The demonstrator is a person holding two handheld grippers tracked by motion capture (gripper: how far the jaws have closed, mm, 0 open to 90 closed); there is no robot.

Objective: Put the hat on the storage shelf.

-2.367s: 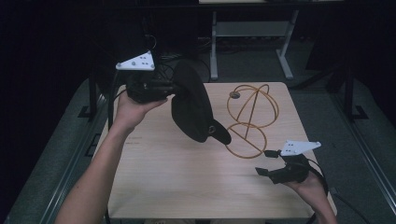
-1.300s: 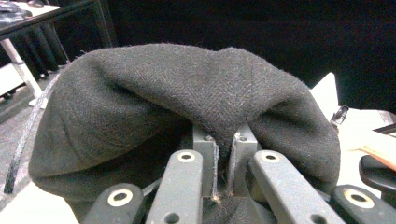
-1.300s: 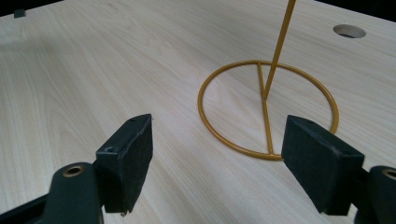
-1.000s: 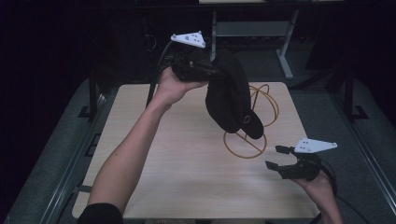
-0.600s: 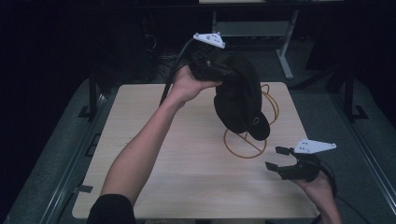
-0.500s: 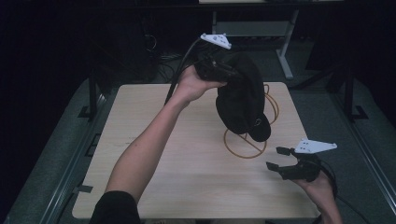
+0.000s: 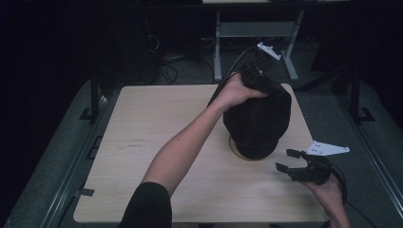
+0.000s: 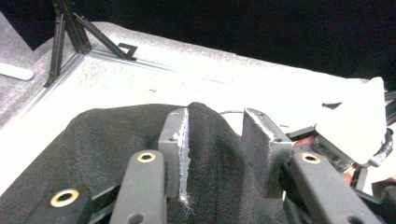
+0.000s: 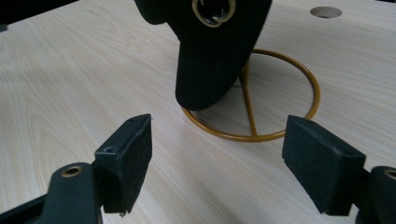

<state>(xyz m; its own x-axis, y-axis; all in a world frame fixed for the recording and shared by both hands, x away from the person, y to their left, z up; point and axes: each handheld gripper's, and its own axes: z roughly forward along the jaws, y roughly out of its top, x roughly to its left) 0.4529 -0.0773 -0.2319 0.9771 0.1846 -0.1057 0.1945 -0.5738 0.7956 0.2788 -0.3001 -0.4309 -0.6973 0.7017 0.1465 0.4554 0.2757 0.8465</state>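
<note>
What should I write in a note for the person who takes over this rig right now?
Left tool: jaws have just been opening; the black cap's fabric lies between them, one pad apart from it, so the grip looks released.
Right tool: open, empty, low over the wooden table, facing the stand.
Cap: draped over the gold wire stand, brim hanging down toward the base ring.
Done: cap placed on the stand.
Left: probably withdraw the left tool and check that the cap sits steady.
</note>
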